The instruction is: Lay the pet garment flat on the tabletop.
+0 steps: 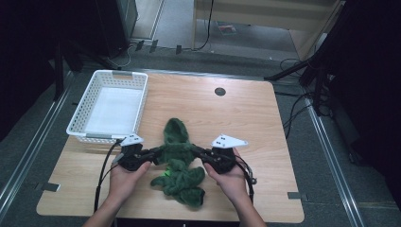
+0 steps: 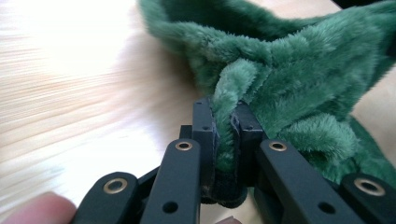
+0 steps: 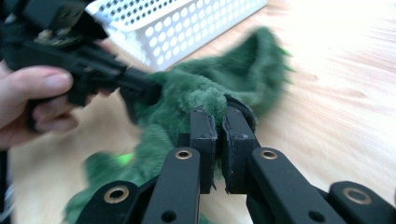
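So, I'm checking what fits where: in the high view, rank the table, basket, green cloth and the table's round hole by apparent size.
1. Table
2. Basket
3. Green cloth, bunched, so perhaps larger spread out
4. Round hole

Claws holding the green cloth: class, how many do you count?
2. The left claw pinches the green fuzzy cloth on its left side; the right claw pinches its right side.

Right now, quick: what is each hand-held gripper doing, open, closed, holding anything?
Left hand-held gripper: closed, pinching a fold of the green fleece cloth.
Right hand-held gripper: closed on the same cloth's edge.
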Motion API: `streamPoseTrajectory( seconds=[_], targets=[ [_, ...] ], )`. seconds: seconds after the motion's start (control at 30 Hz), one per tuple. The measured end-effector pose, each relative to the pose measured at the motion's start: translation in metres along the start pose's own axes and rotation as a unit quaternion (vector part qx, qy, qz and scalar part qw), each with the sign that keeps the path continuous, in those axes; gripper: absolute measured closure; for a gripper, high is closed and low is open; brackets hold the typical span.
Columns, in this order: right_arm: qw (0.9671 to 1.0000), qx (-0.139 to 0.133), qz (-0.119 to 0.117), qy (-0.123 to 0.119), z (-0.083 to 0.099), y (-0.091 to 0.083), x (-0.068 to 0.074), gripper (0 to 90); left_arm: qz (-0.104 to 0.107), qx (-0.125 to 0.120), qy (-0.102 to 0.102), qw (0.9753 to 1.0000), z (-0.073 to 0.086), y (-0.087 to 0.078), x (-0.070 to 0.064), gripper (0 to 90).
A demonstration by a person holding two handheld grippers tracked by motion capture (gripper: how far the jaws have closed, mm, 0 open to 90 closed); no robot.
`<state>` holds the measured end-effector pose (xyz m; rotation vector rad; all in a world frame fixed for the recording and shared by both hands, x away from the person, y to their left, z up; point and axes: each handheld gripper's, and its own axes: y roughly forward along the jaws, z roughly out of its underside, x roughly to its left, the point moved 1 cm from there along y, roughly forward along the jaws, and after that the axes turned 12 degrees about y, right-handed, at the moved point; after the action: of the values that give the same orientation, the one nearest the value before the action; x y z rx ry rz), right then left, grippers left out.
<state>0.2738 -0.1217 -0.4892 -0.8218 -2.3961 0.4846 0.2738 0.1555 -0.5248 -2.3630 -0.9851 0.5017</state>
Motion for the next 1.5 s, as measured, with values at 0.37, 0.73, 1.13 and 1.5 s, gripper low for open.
streamPoseTrajectory(
  seconds=[0.37, 0.73, 1.13, 1.5],
  targets=[
    [0.9947, -0.014, -0.021, 0.1, 0.003, -0.034, -0.032, 52.9, 0.056, -0.01, -0.003, 0.9984, -0.014, 0.004, -0.003, 46.2],
    [0.9846, 0.098, 0.141, 0.035, -0.01, 0.075, -0.041, 51.9, -0.047, 0.064, -0.02, 0.9966, -0.045, 0.07, 0.019, 47.5],
    [0.9779, -0.014, 0.174, -0.115, -0.005, 0.031, -0.044, 88.4, -0.093, 0.018, 0.099, 0.9906, -0.046, 0.07, 0.008, 89.5],
    [0.9967, 0.063, 0.046, -0.021, 0.0, -0.013, -0.07, 50.8, -0.019, -0.042, 0.126, 0.9909, -0.028, 0.052, 0.01, 52.8]
  ],
)
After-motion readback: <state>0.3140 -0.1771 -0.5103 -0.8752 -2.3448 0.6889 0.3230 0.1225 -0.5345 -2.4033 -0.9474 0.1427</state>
